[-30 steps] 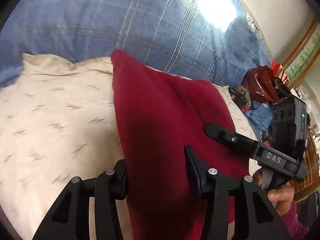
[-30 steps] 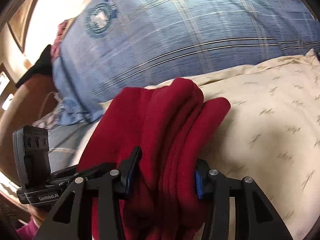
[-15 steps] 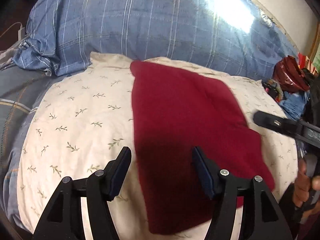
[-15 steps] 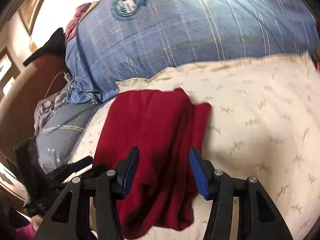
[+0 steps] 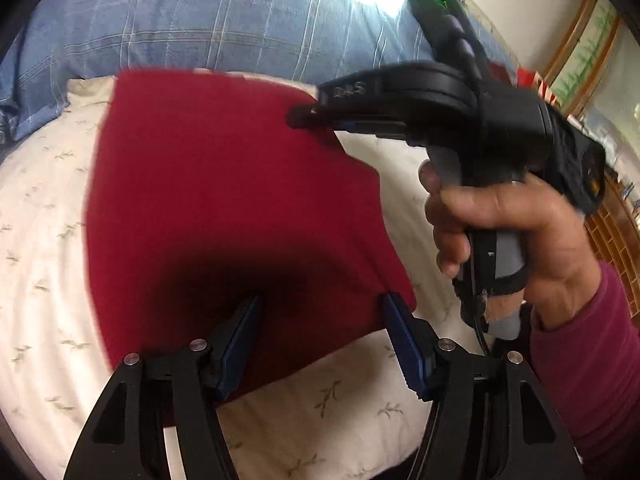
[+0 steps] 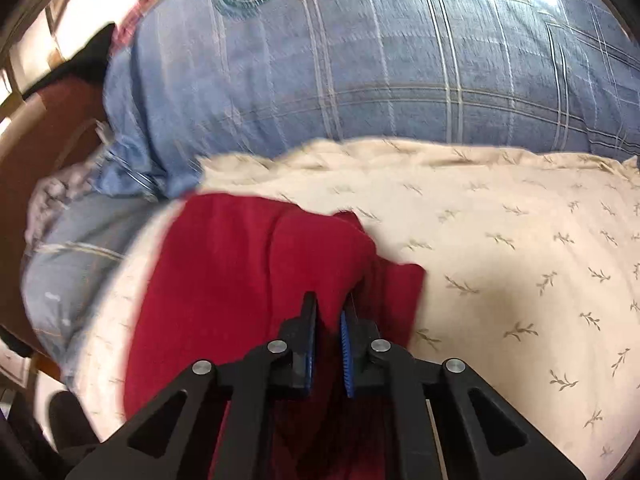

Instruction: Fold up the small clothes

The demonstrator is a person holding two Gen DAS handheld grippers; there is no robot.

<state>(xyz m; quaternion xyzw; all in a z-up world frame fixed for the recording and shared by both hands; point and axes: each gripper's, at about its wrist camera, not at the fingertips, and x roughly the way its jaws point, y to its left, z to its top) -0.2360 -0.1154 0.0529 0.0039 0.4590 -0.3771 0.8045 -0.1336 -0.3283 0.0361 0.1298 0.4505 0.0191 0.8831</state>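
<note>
step: fold red knit garment (image 6: pixel 224 280) on cream leaf-print pillow (image 6: pixel 520 248) | right gripper (image 6: pixel 329 312) clamped on edge; left gripper (image 5: pixel 320 312) spread, nothing pinched | advice: edges to be aligned before release

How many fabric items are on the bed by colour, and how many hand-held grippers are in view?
Red garment: 1
Cream leaf-print pillow: 1
Blue plaid bedding: 1
Hand-held grippers: 2, the left hand-held gripper with jaws apart over the garment's near edge, and the right hand-held gripper closed on a fold of it
Total: 5
</note>
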